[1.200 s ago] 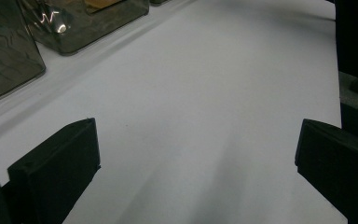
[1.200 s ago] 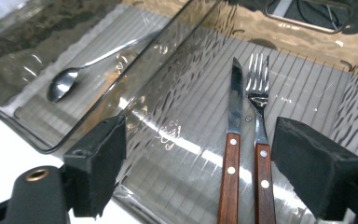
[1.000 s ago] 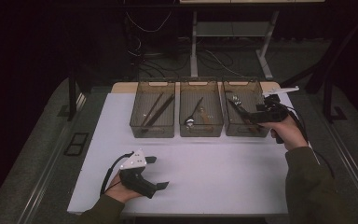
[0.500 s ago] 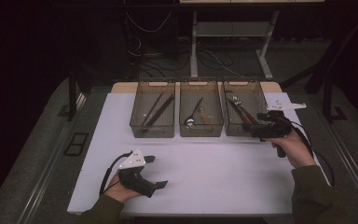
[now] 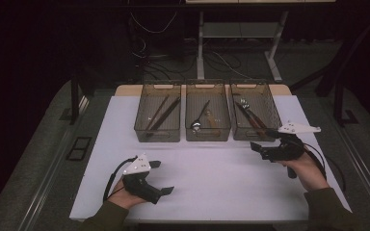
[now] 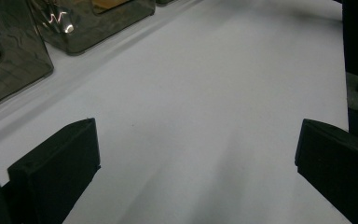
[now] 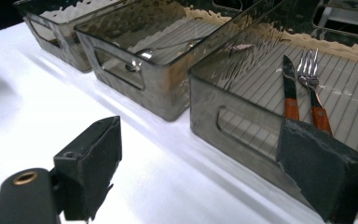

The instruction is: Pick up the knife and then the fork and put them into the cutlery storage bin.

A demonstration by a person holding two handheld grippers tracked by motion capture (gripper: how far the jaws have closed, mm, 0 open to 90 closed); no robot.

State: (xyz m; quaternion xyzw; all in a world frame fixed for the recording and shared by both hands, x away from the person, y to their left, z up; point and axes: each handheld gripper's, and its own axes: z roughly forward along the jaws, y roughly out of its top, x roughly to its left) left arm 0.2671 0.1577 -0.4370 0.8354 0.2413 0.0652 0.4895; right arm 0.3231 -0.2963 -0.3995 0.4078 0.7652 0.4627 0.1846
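Three smoky see-through bins stand in a row at the back of the white table. The left bin holds dark chopsticks, the middle bin a spoon, and the right bin a fork and a knife. My right gripper hovers just in front of the right bin, open and holding nothing. In the right gripper view the fork and knife lie beyond the bin's front wall. Near the front left, my left gripper rests open on the table with bare tabletop between its jaws.
A table frame and cables stand on the dark floor beyond the far edge. White tabletop stretches between the two grippers and in front of the bins. A bin corner shows at the upper left of the left gripper view.
My right gripper has pulled back from over the right bin toward the person and sunk a little, to just in front of the bin. The left gripper has kept still.
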